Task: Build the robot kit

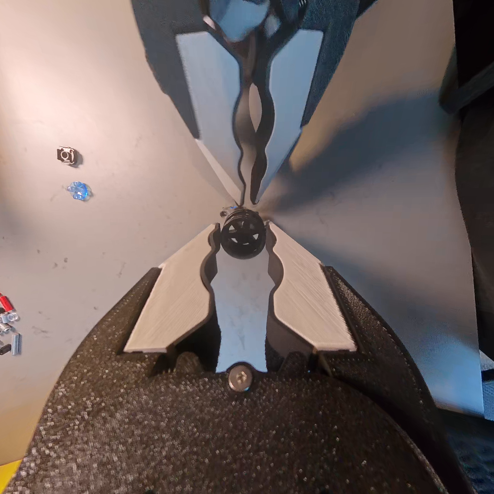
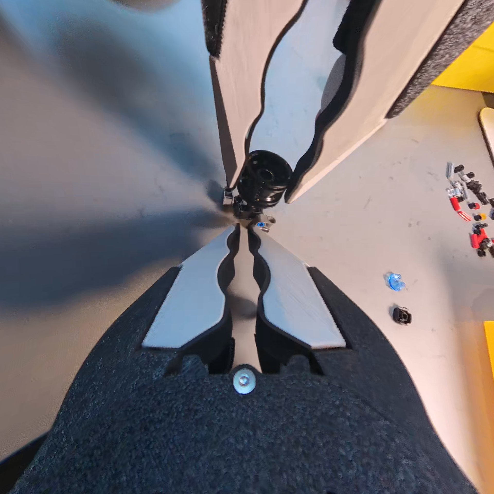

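Surface: pale grey tabletop, scuffed, lit from the side.
Left gripper: clamped on black wheel across its tread.
Right gripper: nearly closed, pinching small grey-and-black assembly (1 blue pin visible).
Handling: light, rigid, slick plastic; grip by tread.
Nearby: blue stud, loose parts.
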Motion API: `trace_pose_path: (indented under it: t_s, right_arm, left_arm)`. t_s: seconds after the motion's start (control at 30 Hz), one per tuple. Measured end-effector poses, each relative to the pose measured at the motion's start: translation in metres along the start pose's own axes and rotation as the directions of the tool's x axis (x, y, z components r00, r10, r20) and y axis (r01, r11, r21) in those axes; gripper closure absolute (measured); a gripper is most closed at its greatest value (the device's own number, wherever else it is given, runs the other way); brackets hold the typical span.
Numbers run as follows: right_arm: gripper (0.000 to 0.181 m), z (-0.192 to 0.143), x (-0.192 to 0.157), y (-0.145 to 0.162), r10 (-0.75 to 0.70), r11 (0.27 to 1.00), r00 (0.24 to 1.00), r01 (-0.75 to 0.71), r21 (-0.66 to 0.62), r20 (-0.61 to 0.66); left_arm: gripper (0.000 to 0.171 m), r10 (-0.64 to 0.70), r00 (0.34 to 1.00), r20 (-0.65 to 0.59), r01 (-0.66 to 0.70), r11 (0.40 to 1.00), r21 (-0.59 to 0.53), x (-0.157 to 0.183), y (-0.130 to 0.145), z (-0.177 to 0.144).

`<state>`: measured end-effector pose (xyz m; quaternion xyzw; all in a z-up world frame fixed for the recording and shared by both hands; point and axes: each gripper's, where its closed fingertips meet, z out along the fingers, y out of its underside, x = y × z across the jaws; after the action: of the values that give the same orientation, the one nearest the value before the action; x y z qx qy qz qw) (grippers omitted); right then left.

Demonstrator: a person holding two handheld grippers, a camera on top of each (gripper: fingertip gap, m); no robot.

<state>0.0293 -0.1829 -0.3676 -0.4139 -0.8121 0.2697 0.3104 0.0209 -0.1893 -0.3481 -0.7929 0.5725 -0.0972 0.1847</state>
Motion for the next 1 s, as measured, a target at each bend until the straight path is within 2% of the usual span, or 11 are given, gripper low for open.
trace_pose_path:
  t_s: [0.1,0.17,0.3,0.4,0.5,0.6,0.7,0.87,1.0]
  right_arm:
    - [0.177,0.001,-0.008,-0.001,-0.043,0.999,0.999,0.043,-0.018,-0.026]
    - [0.172,-0.001,-0.013,-0.009,-0.039,0.999,0.999,0.039,0.013,-0.021]
    - [0.165,-0.016,-0.023,-0.01,0.009,0.999,0.993,-0.014,0.044,0.115]
    - [0.162,-0.027,-0.01,-0.008,0.041,0.997,0.993,-0.048,0.061,0.107]
    - [0.154,-0.033,0.008,-0.025,0.049,0.99,0.997,-0.057,0.129,0.062]
    - [0.144,-0.023,0.016,-0.033,0.047,0.993,0.994,-0.058,0.108,0.101]
    - [0.139,-0.003,0.017,-0.022,0.072,0.996,0.977,-0.08,0.028,0.199]
    - [0.14,0.017,0.015,-0.017,0.072,0.997,0.961,-0.067,-0.027,0.265]
    - [0.162,0.022,0.01,-0.015,0.011,0.999,0.972,-0.004,-0.031,0.234]
  left_arm:
    - [0.139,-0.018,1.0,0.0,0.018,0.998,0.065,0.002,-0.004,0.001]
    - [0.137,-0.033,0.999,0.001,0.033,0.993,0.117,0.004,-0.007,0.002]
    - [0.13,-0.071,0.997,0.021,0.064,0.969,0.238,0.008,-0.014,-0.001]
    - [0.12,-0.132,0.989,0.064,0.105,0.94,0.325,0.008,-0.012,-0.009]
    - [0.116,-0.247,0.965,0.092,0.2,0.912,0.357,0.005,0.005,-0.008]
    - [0.117,-0.34,0.935,0.1,0.278,0.878,0.389,0.001,0.018,0.001]
    - [0.119,-0.34,0.926,0.163,0.254,0.881,0.399,-0.004,0.022,0.001]
    - [0.119,-0.382,0.9,0.208,0.265,0.861,0.434,-0.009,0.033,-0.017]
    - [0.118,-0.48,0.869,0.124,0.395,0.821,0.412,-0.002,0.049,-0.012]
